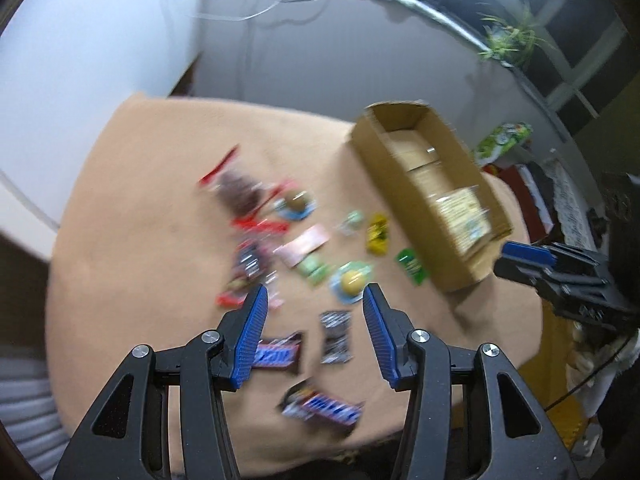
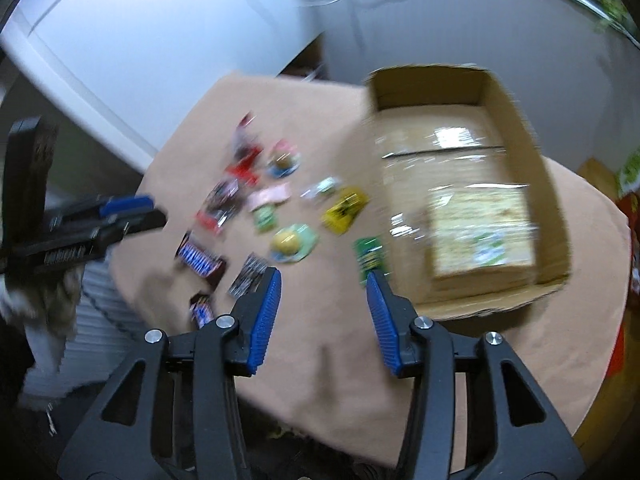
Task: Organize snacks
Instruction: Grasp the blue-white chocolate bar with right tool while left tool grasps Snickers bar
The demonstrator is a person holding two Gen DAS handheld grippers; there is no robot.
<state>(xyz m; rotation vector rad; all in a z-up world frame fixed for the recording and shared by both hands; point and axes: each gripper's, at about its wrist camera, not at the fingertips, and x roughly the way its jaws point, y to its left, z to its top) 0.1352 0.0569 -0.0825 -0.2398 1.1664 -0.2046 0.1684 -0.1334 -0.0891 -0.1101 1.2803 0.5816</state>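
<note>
Several small snacks lie scattered on a tan cloth-covered table (image 1: pixel 140 240). Among them are two blue bars (image 1: pixel 276 354) (image 1: pixel 324 406), a black-and-white packet (image 1: pixel 336 336), a yellow ball on a green wrapper (image 1: pixel 352 280) and a yellow packet (image 1: pixel 378 232). An open cardboard box (image 1: pixel 362 148) stands at the right with a pale packet (image 2: pixel 480 232) inside. My left gripper (image 1: pixel 316 292) hangs open above the near snacks, holding nothing. My right gripper (image 2: pixel 324 276) is open and empty too, over bare cloth left of the box (image 2: pixel 536 184), near a green packet (image 2: pixel 370 256). Both views are blurred.
A red bag with dark contents (image 1: pixel 236 188) lies at the far side of the pile. Beyond the box sit a green package (image 1: pixel 504 140) and a plant (image 1: pixel 508 36) on a ledge. The table's near edge runs just under both grippers. A white wall stands to the left.
</note>
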